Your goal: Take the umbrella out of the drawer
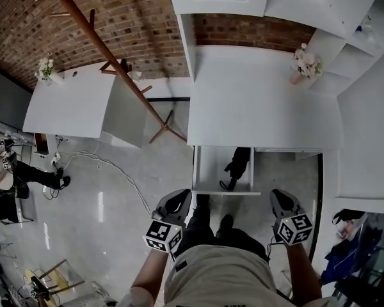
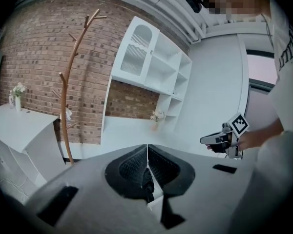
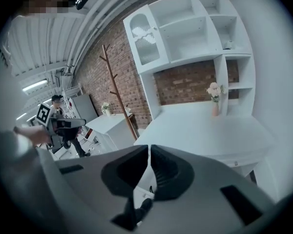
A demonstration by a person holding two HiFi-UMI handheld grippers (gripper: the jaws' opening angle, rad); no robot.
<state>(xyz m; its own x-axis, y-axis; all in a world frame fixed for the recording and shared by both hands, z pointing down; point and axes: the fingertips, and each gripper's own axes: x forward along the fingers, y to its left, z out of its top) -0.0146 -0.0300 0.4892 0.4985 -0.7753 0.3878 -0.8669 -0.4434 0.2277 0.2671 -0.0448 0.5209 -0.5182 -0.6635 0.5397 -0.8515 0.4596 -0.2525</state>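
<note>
White smooth desk [image 1: 262, 101], flat-topped. Open rectangular drawer [image 1: 208, 165] below desk front edge. Left gripper [image 1: 181, 195] and right gripper [image 1: 279, 195]: grey shells, ribbed black jaws fully together, nothing clamped, both near drawer front. Black folded umbrella [image 1: 238, 165], limp fabric, lying lengthwise in right half of drawer.

Grey left gripper [image 1: 178, 197] and right gripper [image 1: 280, 197] are fitted with black-and-white marker cubes [image 1: 163, 235]; light shirt [image 1: 217, 277], dark trousers [image 1: 205, 232], black shoes [image 1: 225, 221] are worn.

Umbrella [image 1: 238, 164] in drawer [image 1: 208, 169] under desk [image 1: 256, 101]; coat rack [image 1: 118, 70] L of desk.
</note>
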